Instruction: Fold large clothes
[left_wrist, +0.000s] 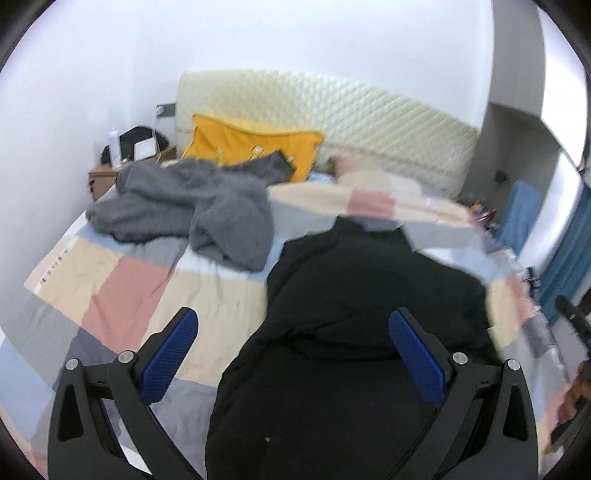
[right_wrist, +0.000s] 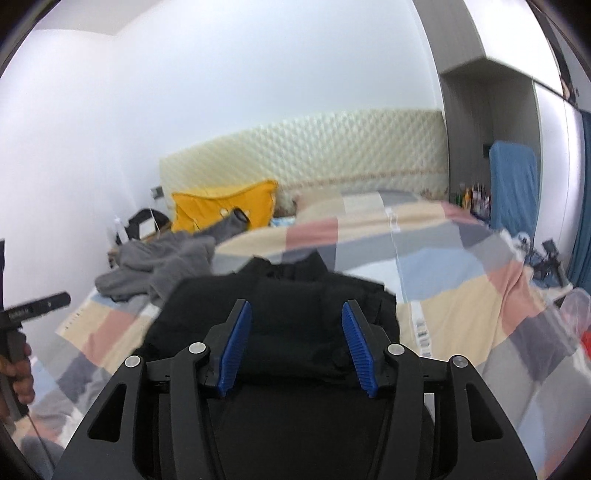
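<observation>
A large black garment (left_wrist: 354, 314) lies spread on the patchwork bedspread (left_wrist: 122, 291), collar toward the headboard. My left gripper (left_wrist: 293, 321) is open and empty, hovering above the garment's near left part; its left finger is over the bedspread. In the right wrist view the same black garment (right_wrist: 295, 295) lies below my right gripper (right_wrist: 297, 314), which is open and empty above its middle. The left gripper (right_wrist: 37, 302) also shows at the left edge of the right wrist view, held in a hand.
A crumpled grey garment (left_wrist: 184, 206) lies on the bed's far left, partly on a yellow pillow (left_wrist: 251, 144). A cream quilted headboard (left_wrist: 369, 118) backs the bed. A nightstand (left_wrist: 110, 173) with clutter stands at left. A blue cloth (right_wrist: 513, 184) and small items stand at right.
</observation>
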